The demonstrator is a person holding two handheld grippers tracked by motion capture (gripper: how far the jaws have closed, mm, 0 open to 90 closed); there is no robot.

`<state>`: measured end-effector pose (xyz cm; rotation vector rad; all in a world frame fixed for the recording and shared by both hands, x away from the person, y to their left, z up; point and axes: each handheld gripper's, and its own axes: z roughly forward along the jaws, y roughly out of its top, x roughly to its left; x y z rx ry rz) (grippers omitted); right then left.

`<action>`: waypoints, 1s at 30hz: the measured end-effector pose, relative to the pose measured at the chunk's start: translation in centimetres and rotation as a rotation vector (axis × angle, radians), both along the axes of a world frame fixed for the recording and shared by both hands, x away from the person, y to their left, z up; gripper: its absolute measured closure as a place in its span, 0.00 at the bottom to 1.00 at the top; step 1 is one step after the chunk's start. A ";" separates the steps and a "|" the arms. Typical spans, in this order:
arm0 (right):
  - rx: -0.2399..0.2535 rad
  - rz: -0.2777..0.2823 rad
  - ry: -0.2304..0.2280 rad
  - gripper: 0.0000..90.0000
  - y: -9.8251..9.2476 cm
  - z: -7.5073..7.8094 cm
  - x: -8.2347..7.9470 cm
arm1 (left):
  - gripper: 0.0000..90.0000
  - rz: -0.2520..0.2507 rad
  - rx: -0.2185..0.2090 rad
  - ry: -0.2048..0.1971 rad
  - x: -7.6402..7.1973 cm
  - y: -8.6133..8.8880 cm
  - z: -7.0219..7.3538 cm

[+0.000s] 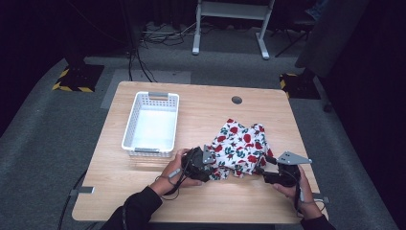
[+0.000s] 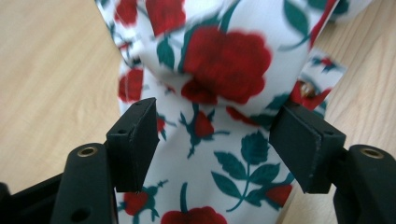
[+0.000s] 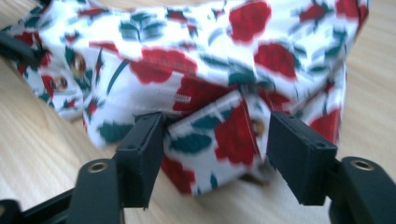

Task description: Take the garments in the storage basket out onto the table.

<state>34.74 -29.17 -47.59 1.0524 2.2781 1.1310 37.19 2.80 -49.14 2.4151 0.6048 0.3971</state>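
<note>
The garment (image 1: 239,146) looks like thin smooth woven cloth, matt, with a rose print and small shiny metal snaps. The surface (image 1: 201,201) is pale wood-grain laminate, satin. The far-left basket (image 1: 151,123) is white perforated plastic. The claw pads (image 2: 135,142) are matt black, rubbery-looking.

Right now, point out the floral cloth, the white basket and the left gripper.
Floral cloth (image 1: 242,143), high view, middle of the fabric.
White basket (image 1: 129,128), high view, left wall.
Left gripper (image 2: 212,144), left gripper view, midway between its fingertips.
</note>
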 end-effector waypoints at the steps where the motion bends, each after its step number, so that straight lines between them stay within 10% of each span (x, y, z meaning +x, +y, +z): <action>1: -0.005 -0.003 0.001 0.46 0.3 0.0 0.2 | 0.37 0.002 -0.003 0.009 0.1 0.1 -0.4; 8: -0.146 -0.048 0.069 0.63 2.2 -1.2 3.6 | 0.46 -0.016 -0.111 0.082 -0.1 1.1 -1.0; 30: -0.291 -0.204 0.110 0.64 0.9 -1.4 12.2 | 0.47 -0.085 -0.101 0.102 -4.3 0.4 -0.9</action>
